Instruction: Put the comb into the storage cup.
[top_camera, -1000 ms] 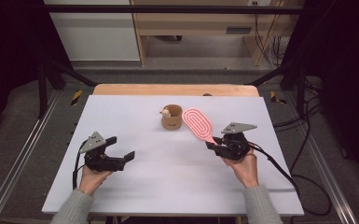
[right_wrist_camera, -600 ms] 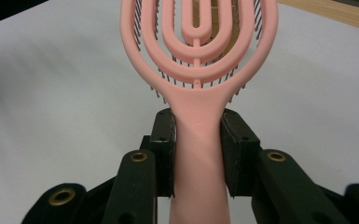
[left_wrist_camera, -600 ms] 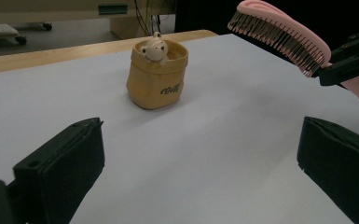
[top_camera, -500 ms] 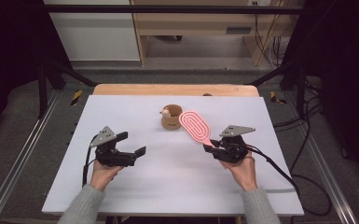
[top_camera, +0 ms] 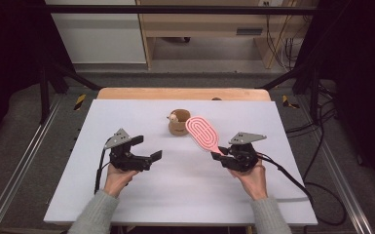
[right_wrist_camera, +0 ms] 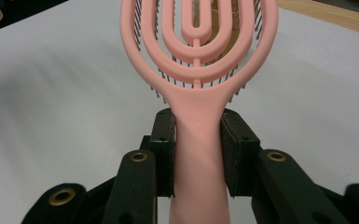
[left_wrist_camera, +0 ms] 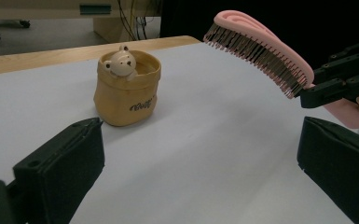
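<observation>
My right claw is clamped on the handle of the pink hairbrush, both black pads pressed flat against the handle's sides just below where it widens into the head. My left claw stands wide apart with nothing between its jaws, out over bare bench.

The brush is held up off the bench, its head slanting up and away from the right claw toward the small tan pot near the middle of the far half of the bench. The back of the head is an open oval of nested pink loops joined by a central rib, smooth matte plastic. In the left gripper view the underside of the hairbrush shows rows of thin dark bristles pointing down toward the bench, and the pot stands upright beyond my jaws: a soft-looking, bag-shaped thing with a rolled rim, dark lettering on its side, and a small pale bear figure peeking over the edge.

The bench top is a plain pale sheet with a wooden strip along the far edge.

Both hands grip from behind, grey sleeves coming in from the near edge; the left hand aims its claw toward the right, the right hand aims its claw at the pot.
</observation>
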### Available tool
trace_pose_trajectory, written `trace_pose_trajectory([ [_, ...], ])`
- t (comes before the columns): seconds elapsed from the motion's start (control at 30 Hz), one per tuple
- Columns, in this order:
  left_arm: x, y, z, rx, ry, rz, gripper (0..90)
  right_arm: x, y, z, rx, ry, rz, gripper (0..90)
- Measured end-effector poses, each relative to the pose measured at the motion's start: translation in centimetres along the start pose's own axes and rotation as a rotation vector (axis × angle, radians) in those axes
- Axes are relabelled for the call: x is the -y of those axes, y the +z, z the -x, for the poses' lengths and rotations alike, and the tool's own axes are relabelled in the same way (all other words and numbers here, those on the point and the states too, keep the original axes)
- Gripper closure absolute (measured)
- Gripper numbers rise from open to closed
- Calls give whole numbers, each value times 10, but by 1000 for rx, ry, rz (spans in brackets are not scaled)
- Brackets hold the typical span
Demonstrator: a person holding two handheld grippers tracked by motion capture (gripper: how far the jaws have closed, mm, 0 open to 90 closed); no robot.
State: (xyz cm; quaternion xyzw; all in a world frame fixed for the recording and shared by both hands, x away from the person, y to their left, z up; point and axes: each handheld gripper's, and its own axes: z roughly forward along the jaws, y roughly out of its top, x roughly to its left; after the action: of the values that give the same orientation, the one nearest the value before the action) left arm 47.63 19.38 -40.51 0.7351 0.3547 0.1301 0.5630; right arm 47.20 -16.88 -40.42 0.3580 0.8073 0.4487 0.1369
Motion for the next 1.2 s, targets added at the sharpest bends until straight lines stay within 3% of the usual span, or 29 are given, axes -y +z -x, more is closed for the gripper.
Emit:
trace_pose_trajectory([
  [0.7, -10, 24, 15, 43, -62, 27, 3, 2, 1, -4, -2, -10, 4, 697],
  [1.2, -18, 39, 24, 69, -73, 31, 3, 2, -1, -5, -8, -11, 11, 697],
])
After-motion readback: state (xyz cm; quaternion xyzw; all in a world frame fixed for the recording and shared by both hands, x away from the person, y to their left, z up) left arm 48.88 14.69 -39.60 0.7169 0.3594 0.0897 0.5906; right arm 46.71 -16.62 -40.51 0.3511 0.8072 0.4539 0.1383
